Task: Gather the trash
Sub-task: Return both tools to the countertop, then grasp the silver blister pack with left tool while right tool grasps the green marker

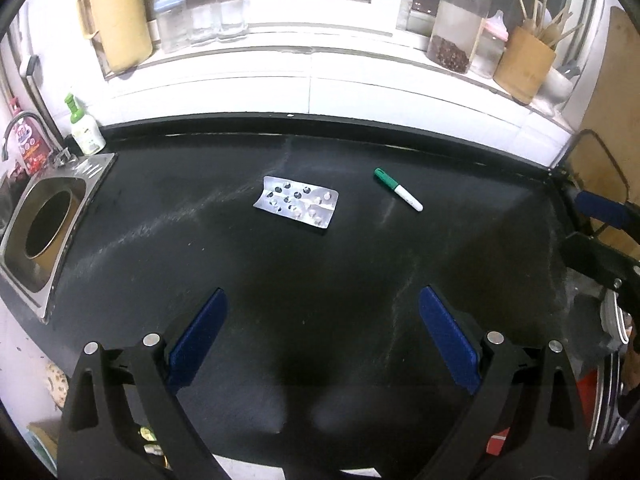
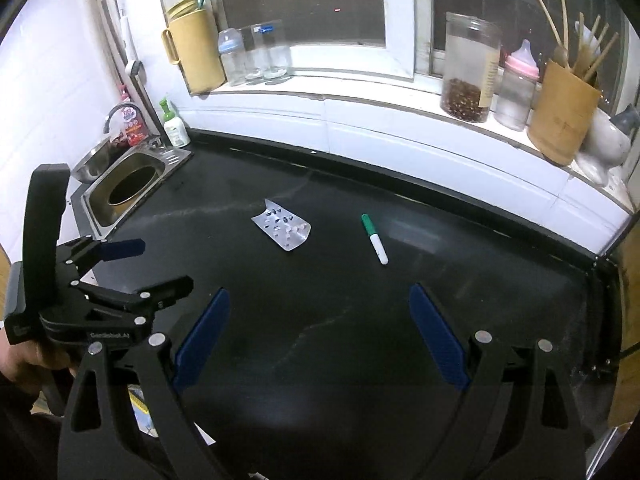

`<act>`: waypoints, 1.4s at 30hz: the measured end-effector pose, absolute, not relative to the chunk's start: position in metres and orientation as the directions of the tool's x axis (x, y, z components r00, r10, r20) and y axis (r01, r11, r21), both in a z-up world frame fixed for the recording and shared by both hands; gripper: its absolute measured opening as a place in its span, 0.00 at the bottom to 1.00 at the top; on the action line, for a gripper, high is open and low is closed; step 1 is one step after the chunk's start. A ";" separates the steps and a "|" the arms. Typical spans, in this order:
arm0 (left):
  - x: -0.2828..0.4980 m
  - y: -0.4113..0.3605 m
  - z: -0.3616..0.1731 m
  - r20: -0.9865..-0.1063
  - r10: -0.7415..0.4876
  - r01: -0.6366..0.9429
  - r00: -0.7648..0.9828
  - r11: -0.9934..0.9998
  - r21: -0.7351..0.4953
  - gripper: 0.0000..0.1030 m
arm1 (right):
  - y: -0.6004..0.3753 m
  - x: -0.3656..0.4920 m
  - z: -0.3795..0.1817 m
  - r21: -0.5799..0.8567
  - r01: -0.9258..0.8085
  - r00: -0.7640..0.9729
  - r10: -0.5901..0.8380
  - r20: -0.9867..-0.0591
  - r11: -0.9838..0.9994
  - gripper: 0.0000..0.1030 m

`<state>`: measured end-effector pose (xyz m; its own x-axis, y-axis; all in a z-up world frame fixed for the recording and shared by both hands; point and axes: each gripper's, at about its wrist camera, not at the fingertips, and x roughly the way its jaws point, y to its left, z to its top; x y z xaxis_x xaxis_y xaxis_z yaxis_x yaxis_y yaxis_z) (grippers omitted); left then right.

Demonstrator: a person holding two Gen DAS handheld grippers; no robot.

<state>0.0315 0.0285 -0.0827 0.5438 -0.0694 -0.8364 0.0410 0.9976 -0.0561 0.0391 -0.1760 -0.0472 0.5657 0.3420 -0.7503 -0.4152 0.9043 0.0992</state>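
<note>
A silver blister pack [image 1: 296,205] [image 2: 282,226], mostly emptied, lies flat on the black counter [image 1: 320,360] [image 2: 320,340] near its middle. To its right lies a green-capped white marker [image 1: 398,189] [image 2: 374,238]. My left gripper [image 1: 324,292] is open above the counter's near side, well short of the pack, with nothing between its blue pads. My right gripper [image 2: 319,289] is likewise open and empty, short of both items. Each gripper shows in the other's view: the left gripper [image 2: 166,263] at the left with a hand on it, the right gripper [image 1: 571,221] at the right edge.
A steel panel with a round opening [image 1: 48,224] [image 2: 132,186] is set in the counter's left end, with a tap and a soap bottle [image 1: 84,128] behind it. The windowsill holds a jar [image 2: 468,68], bottles, a yellow jug and a utensil holder [image 2: 560,112].
</note>
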 end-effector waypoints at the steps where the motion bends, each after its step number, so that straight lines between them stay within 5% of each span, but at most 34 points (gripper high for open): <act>1: 0.034 0.027 -0.083 -0.838 -0.065 0.039 0.542 0.998 -0.053 0.91 | -0.177 0.041 -0.048 0.099 -0.414 0.565 0.341 -0.751 0.905 0.85; 22: 0.201 0.036 -0.188 -0.938 0.053 -0.407 0.344 0.908 -0.098 0.91 | -0.183 0.164 -0.125 0.099 -0.471 0.425 0.324 -0.845 0.877 0.85; 35: 0.253 0.049 -0.252 -0.964 0.119 -0.496 0.238 0.868 -0.015 0.92 | -0.148 0.246 -0.217 0.086 -0.522 0.297 0.275 -0.914 0.848 0.85; 42: 0.253 0.043 -0.250 -0.952 0.118 -0.465 0.282 0.885 -0.028 0.89 | -0.132 0.260 -0.242 -0.010 -0.538 0.338 0.204 -0.919 0.843 0.57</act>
